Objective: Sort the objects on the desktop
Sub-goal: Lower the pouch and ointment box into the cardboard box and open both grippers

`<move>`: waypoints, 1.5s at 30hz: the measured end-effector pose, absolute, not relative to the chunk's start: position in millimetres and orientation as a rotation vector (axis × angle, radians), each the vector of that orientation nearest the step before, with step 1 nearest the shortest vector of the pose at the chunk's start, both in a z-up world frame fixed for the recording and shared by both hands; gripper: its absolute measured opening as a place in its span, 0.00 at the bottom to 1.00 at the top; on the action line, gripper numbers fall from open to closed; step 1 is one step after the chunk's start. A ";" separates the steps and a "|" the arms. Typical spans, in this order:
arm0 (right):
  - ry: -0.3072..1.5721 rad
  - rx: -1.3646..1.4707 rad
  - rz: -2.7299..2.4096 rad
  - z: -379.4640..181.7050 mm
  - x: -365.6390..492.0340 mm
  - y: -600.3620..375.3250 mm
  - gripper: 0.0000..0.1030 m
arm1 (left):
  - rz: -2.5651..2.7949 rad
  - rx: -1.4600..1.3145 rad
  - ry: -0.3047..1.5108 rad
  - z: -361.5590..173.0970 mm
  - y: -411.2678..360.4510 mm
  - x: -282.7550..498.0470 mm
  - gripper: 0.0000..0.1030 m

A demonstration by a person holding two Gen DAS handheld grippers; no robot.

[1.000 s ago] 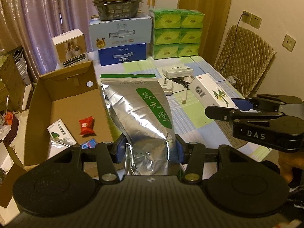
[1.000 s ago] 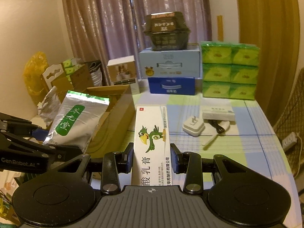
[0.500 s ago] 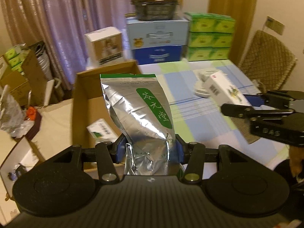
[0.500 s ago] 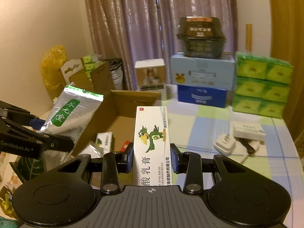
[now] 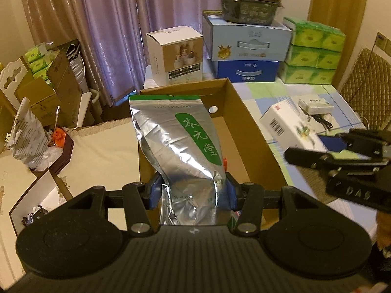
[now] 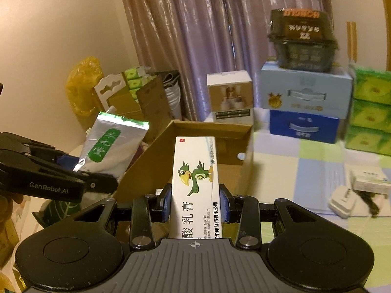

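My left gripper [image 5: 191,190] is shut on a silver foil pouch [image 5: 180,141] with a green label, held upright over the left part of the open cardboard box [image 5: 246,124]. The same pouch [image 6: 110,149] shows at the left of the right wrist view, left of the box [image 6: 151,161]. My right gripper [image 6: 194,201] is shut on a long white ointment box [image 6: 195,183] printed with a green parrot, held near the box's front wall. In the left wrist view that ointment box [image 5: 288,127] and the right gripper [image 5: 339,146] hang to the right of the cardboard box.
A white charger plug [image 6: 342,200], a small white box [image 6: 371,180] and a dark cable lie on the checked tablecloth. Stacked blue cartons [image 5: 246,53], green tissue packs [image 5: 315,53] and a white carton [image 5: 176,53] line the back. Clutter and a brown carton [image 5: 51,90] stand at left.
Both grippers have swung left with their loads: the pouch now hangs over the cardboard box, and the ointment box has come up to the box's front edge.
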State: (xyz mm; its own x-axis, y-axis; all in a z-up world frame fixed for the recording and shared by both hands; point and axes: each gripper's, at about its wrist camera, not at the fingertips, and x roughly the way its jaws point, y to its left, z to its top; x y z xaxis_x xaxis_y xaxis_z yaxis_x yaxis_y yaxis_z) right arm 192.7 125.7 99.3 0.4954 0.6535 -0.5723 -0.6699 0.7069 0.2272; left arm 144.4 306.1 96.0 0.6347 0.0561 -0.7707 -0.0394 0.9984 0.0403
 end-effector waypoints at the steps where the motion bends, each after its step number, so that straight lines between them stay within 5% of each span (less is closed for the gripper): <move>1: 0.687 -0.024 0.801 96.3 195.8 130.0 0.34 | 0.054 0.022 0.883 94.4 308.5 148.3 0.44; 30: 0.737 0.103 0.790 57.5 231.8 147.0 0.35 | 0.089 -0.002 0.846 58.6 336.0 162.1 0.59; 33: 0.714 0.136 0.813 63.0 233.9 143.7 0.49 | 0.094 -0.002 0.849 58.0 337.3 158.4 0.62; 45: 0.717 0.146 0.733 59.3 229.1 93.1 0.64 | 0.080 -0.008 0.860 49.3 319.6 142.4 0.75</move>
State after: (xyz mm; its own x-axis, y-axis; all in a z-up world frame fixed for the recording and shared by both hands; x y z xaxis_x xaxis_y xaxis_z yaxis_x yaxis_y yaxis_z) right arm 229.1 93.1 59.3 0.5193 0.6571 -0.5464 -0.5612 0.7444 0.3618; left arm 142.4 319.6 49.3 0.6495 0.0673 -0.7574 -0.0738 0.9969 0.0253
